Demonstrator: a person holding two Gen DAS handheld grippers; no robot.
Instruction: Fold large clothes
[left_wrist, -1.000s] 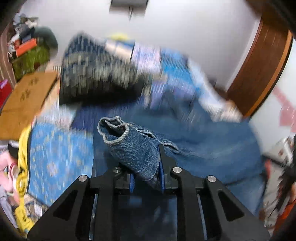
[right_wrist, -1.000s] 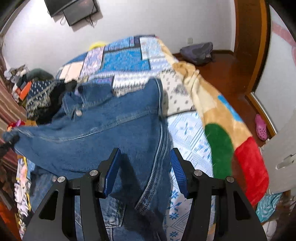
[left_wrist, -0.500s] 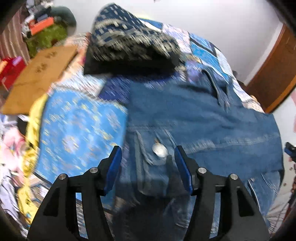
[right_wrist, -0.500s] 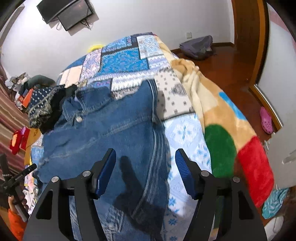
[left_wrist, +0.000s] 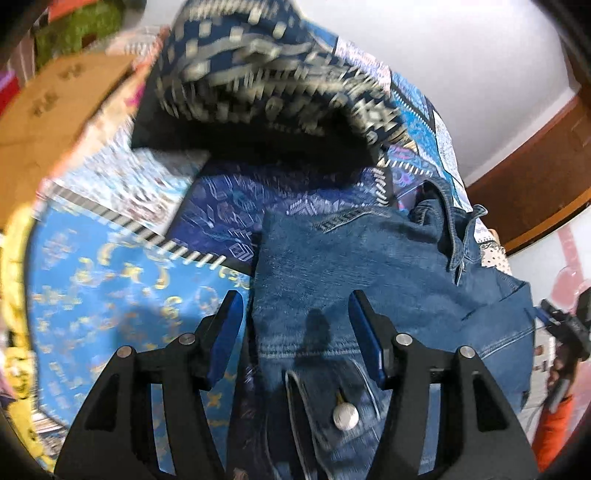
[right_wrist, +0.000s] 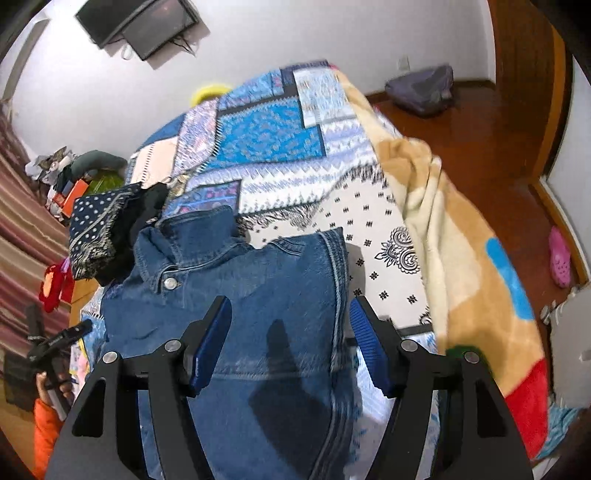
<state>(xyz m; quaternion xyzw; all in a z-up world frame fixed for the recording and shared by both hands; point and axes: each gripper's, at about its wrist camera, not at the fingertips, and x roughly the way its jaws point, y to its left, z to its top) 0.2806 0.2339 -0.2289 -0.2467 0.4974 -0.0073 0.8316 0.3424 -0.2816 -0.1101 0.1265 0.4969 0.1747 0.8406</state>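
A blue denim jacket (left_wrist: 369, 266) lies spread on the patchwork bed, its collar toward the far end; it also shows in the right wrist view (right_wrist: 266, 280). My left gripper (left_wrist: 293, 306) is open and empty, hovering over the jacket's left edge, above a cuff with a metal button (left_wrist: 345, 415). My right gripper (right_wrist: 290, 314) is open and empty over the jacket's right side, near its seamed edge. The left gripper shows at the left edge of the right wrist view (right_wrist: 55, 343).
A dark patterned garment (left_wrist: 266, 85) is piled on the bed beyond the jacket and also shows in the right wrist view (right_wrist: 99, 225). A cardboard piece (left_wrist: 48, 110) lies left. A colourful fleece blanket (right_wrist: 461, 258) hangs off the bed's right side. Wooden floor (right_wrist: 480, 140) lies beyond.
My left gripper has let go of the denim sleeve cuff and opened. The jacket has dropped flat onto the bed. Both grippers have moved closer over it.
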